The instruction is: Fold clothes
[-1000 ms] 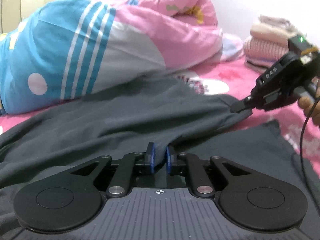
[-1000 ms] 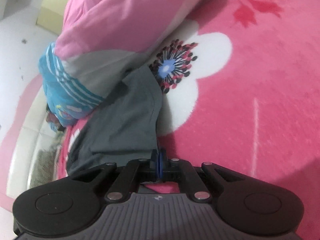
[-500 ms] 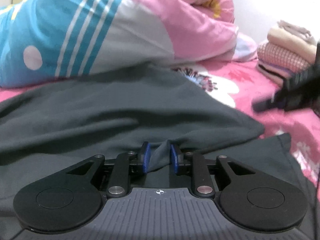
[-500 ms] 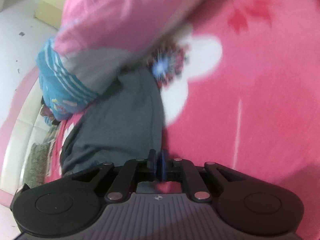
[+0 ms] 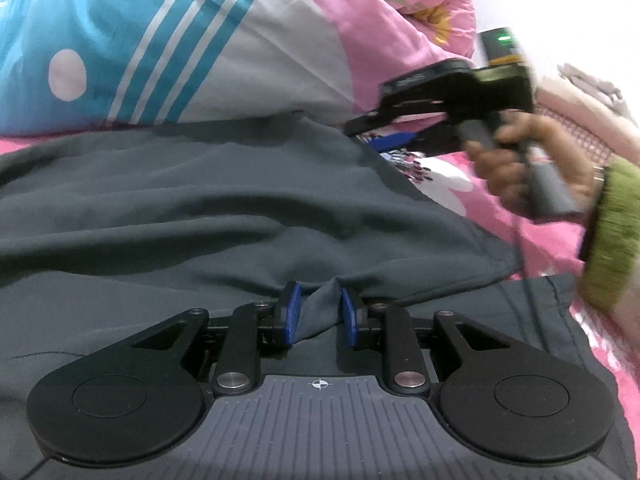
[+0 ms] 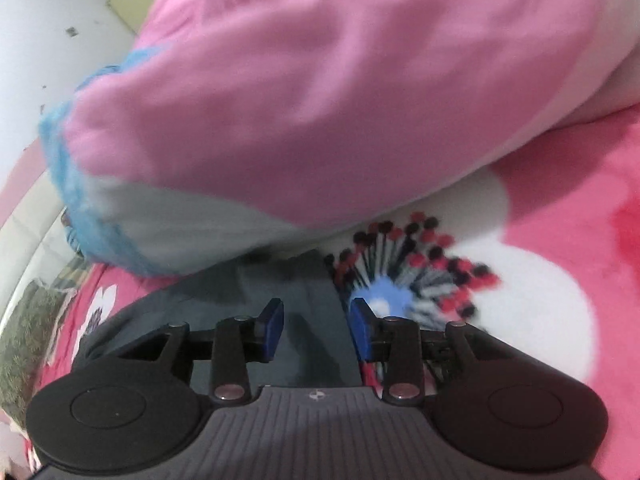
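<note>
Evidently the right gripper [image 6: 317, 320] has just let go and moved to the dark garment's [image 5: 200, 208] far corner beside the quilt [image 5: 220, 40], jaws opening, empty; left gripper [image 5: 319, 312] loosening around a fold

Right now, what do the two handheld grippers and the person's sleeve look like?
Each gripper, left gripper and right gripper, has black linkage arms, round black discs, blue finger pads and a ribbed grey body. The right one shows a green light, grey handle and trailing black cable. The sleeve is green.
</note>
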Demonstrator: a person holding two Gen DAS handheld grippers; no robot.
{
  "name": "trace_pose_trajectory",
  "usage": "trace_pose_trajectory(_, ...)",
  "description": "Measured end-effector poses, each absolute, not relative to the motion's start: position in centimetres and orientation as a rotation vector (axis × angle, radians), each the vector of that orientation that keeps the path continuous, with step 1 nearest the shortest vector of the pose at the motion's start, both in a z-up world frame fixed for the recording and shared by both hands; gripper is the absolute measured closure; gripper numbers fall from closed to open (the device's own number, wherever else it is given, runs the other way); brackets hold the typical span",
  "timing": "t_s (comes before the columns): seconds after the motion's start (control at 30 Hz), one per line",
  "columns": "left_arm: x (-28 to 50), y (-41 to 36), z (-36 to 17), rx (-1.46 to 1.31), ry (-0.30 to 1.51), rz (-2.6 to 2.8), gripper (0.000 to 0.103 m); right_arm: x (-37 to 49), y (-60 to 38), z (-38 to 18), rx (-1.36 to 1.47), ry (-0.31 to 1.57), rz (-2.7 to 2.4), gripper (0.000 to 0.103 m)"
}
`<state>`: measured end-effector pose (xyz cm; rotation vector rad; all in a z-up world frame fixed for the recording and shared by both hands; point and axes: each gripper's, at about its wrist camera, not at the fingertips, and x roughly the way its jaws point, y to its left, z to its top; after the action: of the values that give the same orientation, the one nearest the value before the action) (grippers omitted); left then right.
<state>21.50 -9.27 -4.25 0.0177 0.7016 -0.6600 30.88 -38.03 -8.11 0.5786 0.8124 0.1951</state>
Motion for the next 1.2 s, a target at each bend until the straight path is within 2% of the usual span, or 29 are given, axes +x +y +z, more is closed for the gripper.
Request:
trace_pose_trajectory(0.23, 21.6, -9.3, -4.7, -0.002, 0.700, -0.671, 0.081, 34.4, -37.5, -9.6, 0.637, 0.831, 0.245, 0.064)
trace_pose_trajectory(0.33, 21.4, -8.9, -4.7, -0.005, 0.699, -0.672, 0.081, 34.6, -36.3, -9.5, 0.554, 0.835, 0.245, 0.074)
trace_pose_trajectory(0.37, 21.3, -8.9, -4.7, -0.006, 0.699, -0.672, 0.081, 34.5, -35.8, -9.4, 0.519, 0.831, 0.243, 0.092)
trace_pose_trajectory(0.4, 21.3, -8.8, -4.7, -0.005, 0.698, -0.672, 0.081, 34.3, -35.3, -9.3, 0.484, 0.824, 0.242, 0.097)
trace_pose_trajectory(0.47, 21.3, -8.8, -4.8, -0.004, 0.697, -0.671, 0.081, 33.7, -34.4, -9.0, 0.413, 0.806, 0.241, 0.100)
trace_pose_trajectory(0.83, 21.6, -8.9, -5.0, -0.002, 0.695, -0.671, 0.081, 25.0, -24.8, -5.1, -0.419, 0.324, 0.265, 0.100)
trace_pose_trajectory(1.1, 21.5, -9.0, -5.0, 0.002, 0.693, -0.670, 0.081, 28.0, -29.3, -7.0, -0.267, 0.466, 0.021, 0.097)
trace_pose_trajectory(1.2, 21.4, -9.0, -5.0, 0.004, 0.692, -0.670, 0.081, 29.0, -31.6, -7.8, -0.154, 0.538, -0.025, 0.080)
